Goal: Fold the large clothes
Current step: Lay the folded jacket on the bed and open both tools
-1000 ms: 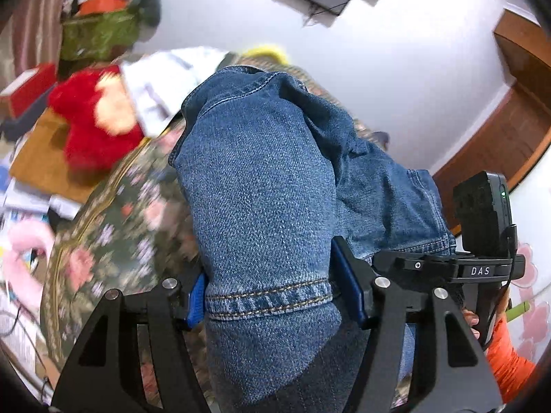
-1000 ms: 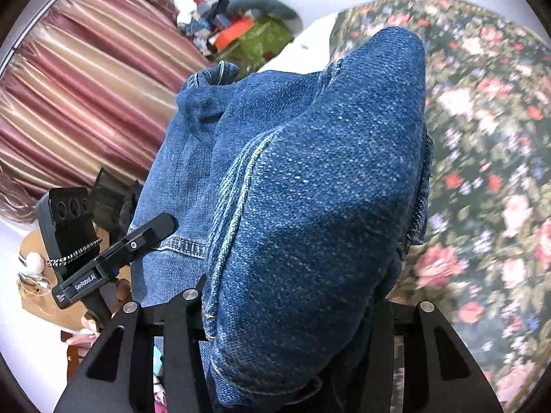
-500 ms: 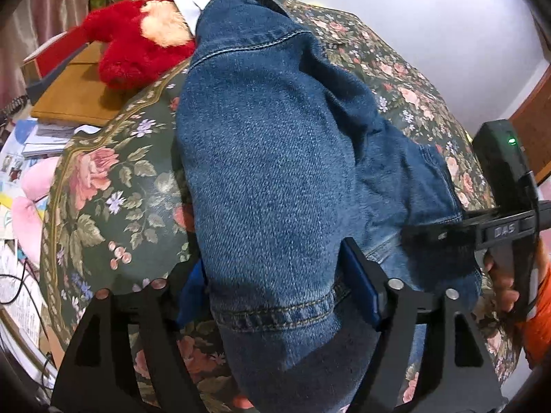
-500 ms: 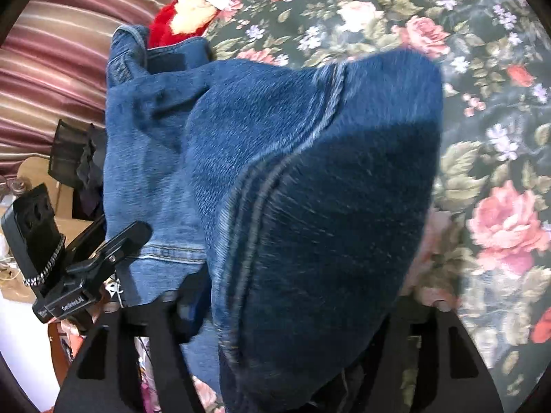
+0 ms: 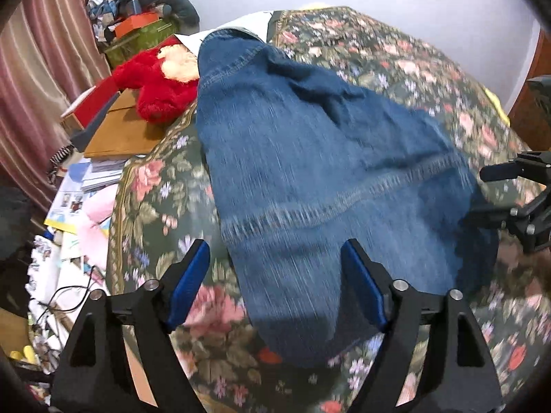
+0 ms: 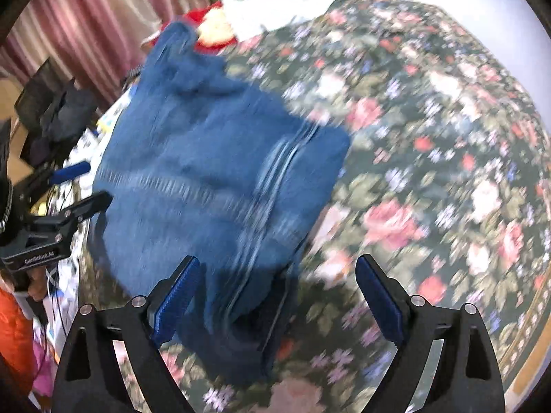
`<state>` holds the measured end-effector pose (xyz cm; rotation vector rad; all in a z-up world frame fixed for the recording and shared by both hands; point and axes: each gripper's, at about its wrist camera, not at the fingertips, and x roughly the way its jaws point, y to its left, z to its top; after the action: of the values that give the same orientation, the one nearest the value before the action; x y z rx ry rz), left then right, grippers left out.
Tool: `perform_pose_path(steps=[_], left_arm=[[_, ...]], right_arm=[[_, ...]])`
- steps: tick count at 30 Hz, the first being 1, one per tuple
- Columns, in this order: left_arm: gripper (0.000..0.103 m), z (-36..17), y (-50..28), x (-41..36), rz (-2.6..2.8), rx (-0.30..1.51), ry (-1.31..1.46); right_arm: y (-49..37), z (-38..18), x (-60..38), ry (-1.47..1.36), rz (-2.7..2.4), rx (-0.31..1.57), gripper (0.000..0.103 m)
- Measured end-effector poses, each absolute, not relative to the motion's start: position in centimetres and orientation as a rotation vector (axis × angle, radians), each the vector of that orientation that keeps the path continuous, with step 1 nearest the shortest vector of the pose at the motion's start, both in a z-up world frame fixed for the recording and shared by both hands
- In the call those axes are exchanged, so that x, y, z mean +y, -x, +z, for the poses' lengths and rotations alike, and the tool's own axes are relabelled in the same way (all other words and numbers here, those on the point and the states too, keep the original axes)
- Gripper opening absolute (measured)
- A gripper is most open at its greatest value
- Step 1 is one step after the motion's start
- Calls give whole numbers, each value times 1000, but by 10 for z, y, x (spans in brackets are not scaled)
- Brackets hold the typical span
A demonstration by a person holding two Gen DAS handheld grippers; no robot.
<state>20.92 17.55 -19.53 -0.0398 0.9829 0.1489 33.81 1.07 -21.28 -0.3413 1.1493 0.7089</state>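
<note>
Denim jeans (image 5: pixel 310 172) are laid folded on the floral bedspread (image 5: pixel 396 62), w/ nothing gripped. Left tongs (image 5: pixel 275 285) and right tongs (image 6: pixel 279 296) are both spread wide, fabric lying loose between. Cloth is judged heavy, thick, limp but non-slippery; best taken at hem or stitched seam edge. Lettering on the other tool's body is blurred; not read w/ confidence.

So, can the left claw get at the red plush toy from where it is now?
Probably yes. The left claw is open and empty; the red plush toy lies uncovered beside the jeans, and nothing stands between them, though it is some way off.
</note>
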Motion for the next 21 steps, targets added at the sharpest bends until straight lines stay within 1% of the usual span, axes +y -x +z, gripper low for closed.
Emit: perform_pose_path(steps=[4, 6, 9, 12, 15, 21], left_arm=[[83, -206, -193, 166, 166, 1027, 19], [83, -206, -181, 164, 181, 1038, 12], [83, -199, -170, 161, 223, 1038, -4], [83, -176, -156, 159, 245, 988, 11], [83, -135, -139, 153, 252, 876, 35], [83, -38, -94, 130, 232, 590, 49]], right_arm=[[-320, -240, 10, 421, 701, 1225, 90], [-310, -242, 0, 433, 694, 1236, 91], [-296, -231, -18, 434, 669, 1198, 91], [-277, -200, -37, 394, 652, 1123, 90], [-256, -160, -49, 358, 653, 1008, 91], [-206, -69, -60, 276, 694, 706, 91]])
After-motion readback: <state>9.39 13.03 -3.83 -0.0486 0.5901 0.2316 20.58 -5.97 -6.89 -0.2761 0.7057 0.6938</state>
